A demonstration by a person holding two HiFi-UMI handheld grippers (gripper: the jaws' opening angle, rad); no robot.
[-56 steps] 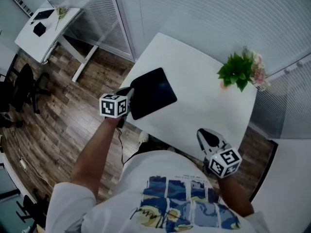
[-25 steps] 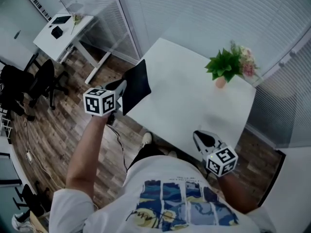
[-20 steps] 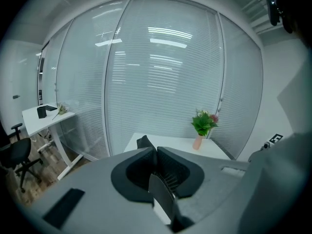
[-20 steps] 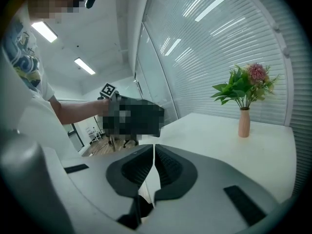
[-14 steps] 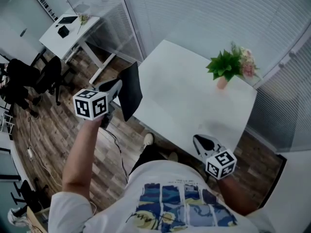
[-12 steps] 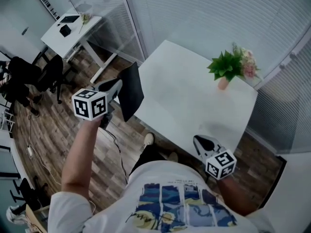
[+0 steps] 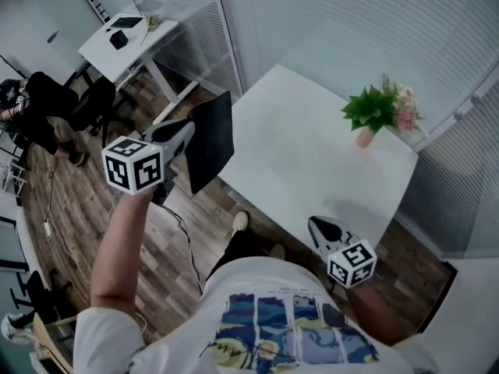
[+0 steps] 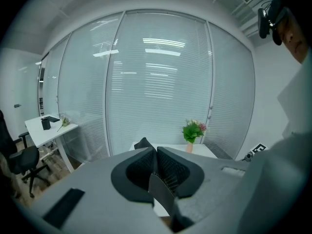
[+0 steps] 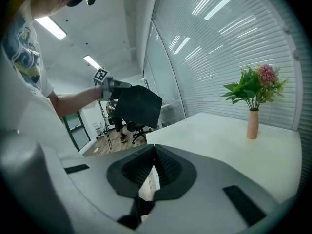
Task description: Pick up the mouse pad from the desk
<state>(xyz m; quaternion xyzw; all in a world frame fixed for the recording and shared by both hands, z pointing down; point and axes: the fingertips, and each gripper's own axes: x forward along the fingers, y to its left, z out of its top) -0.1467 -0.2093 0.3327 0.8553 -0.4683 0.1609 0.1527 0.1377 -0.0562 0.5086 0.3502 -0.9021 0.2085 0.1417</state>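
Note:
The black mouse pad (image 7: pixel 210 140) hangs in the air, tilted on edge, just off the left edge of the white desk (image 7: pixel 312 158). My left gripper (image 7: pixel 185 133) is shut on its near edge. In the left gripper view the jaws (image 8: pixel 156 152) pinch a thin dark sheet, the mouse pad (image 8: pixel 162 195), seen edge-on. My right gripper (image 7: pixel 326 228) hovers at the desk's front edge, shut with nothing in it. In the right gripper view the jaws (image 9: pixel 155 151) meet, and the mouse pad (image 9: pixel 139 106) shows at the far left, held up by the left gripper (image 9: pixel 111 86).
A potted plant with pink flowers (image 7: pixel 380 114) stands at the desk's far right corner, seen too as the plant (image 9: pixel 256 101). A second white desk (image 7: pixel 125 37) and black office chairs (image 7: pixel 54 104) stand at back left on the wooden floor. Blinds over glass walls close the back.
The left gripper has lifted the mouse pad off the desk and carried it up and to the left; the pad now hangs tilted in the air. The right gripper has barely moved.

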